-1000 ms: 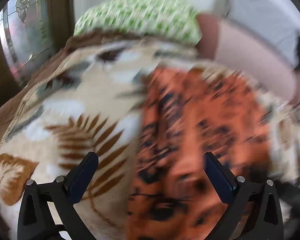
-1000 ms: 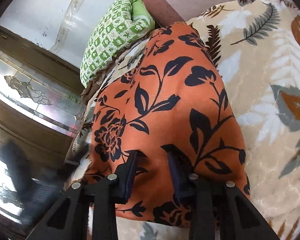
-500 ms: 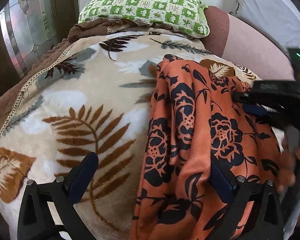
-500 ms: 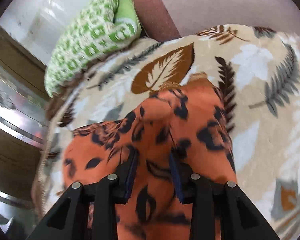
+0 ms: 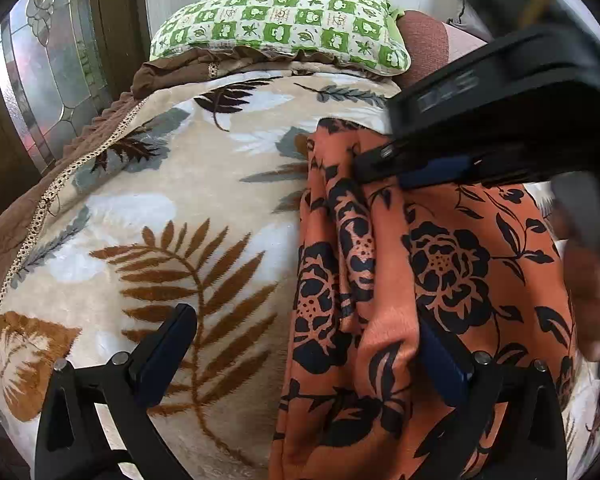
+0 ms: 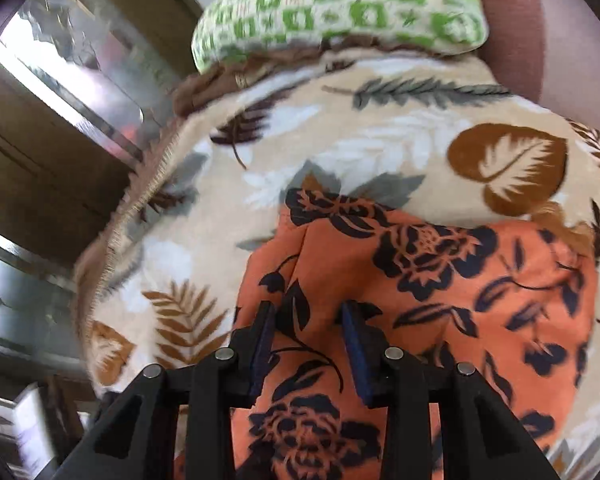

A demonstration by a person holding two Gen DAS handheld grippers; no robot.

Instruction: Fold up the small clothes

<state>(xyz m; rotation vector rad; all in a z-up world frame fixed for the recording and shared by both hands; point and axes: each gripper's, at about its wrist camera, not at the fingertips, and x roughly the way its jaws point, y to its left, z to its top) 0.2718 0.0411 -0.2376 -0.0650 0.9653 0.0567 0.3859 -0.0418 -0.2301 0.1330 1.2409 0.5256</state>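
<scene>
Spread wide on the left gripper, gripping nothing: one finger above the bare blanket, the other tucked against a raised fold of the orange floral garment. Narrowed to a partial gap on the right gripper, with the garment's cloth filling the space between the dark blue pads; cannot tell whether pinched or merely straddled.

Seen from the left wrist: right gripper reaching in from the upper right, blurred, tips down at the garment's far edge, with the right hand blurred behind it at the frame's edge.

Garment on the leaf-printed blanket, toward its right side, bunched into lengthwise folds along its left edge and smoother on the right. Black roses and leaves on orange.

Beyond the blanket's far end, a green checked pillow, touching a brown frilled hem. Just beside the pillow, a reddish-brown cushion. Off to the left, a leaded glass panel in dark wood.
</scene>
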